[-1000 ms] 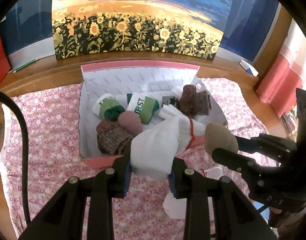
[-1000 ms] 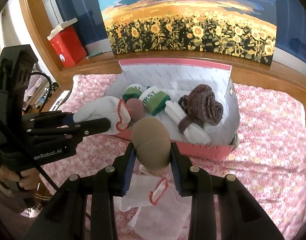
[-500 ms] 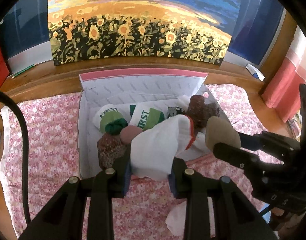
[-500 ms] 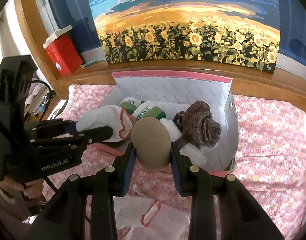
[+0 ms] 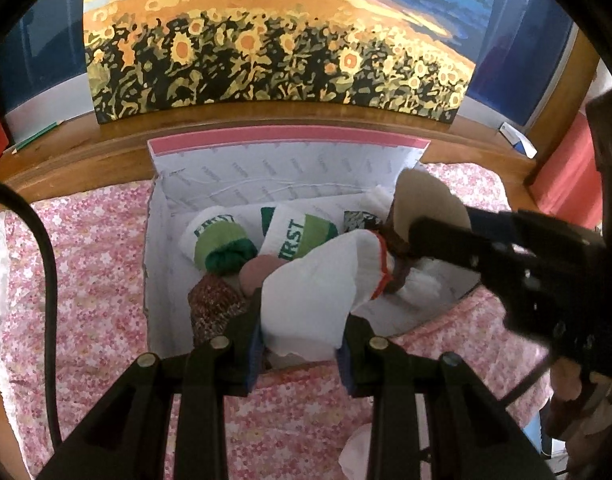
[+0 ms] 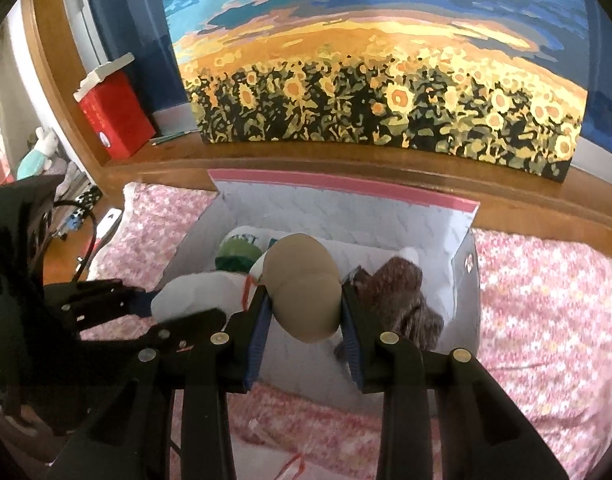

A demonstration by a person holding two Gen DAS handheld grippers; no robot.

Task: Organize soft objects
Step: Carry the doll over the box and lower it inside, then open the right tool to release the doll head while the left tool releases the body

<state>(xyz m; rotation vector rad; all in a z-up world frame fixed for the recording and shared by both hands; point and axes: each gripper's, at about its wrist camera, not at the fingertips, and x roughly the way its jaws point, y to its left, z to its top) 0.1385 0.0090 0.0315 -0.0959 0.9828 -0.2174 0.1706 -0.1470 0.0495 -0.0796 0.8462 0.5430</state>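
My left gripper is shut on a rolled white sock with a red trim, held over the front edge of the open white box with a pink rim. My right gripper is shut on a beige sock ball, hanging over the box interior; the same beige ball shows at the right in the left wrist view. Inside the box lie two white-and-green sock rolls, a pink ball, a brown speckled roll and a dark brown knit piece.
The box sits on a pink floral cloth over a wooden surface. A sunflower painting leans behind it. A red box stands at the back left. A white item with a red loop lies on the cloth in front.
Both grippers moved forward toward the box with their socks still held. The beige ball went from in front of the box to over its inside; the white sock now overlaps the front edge.
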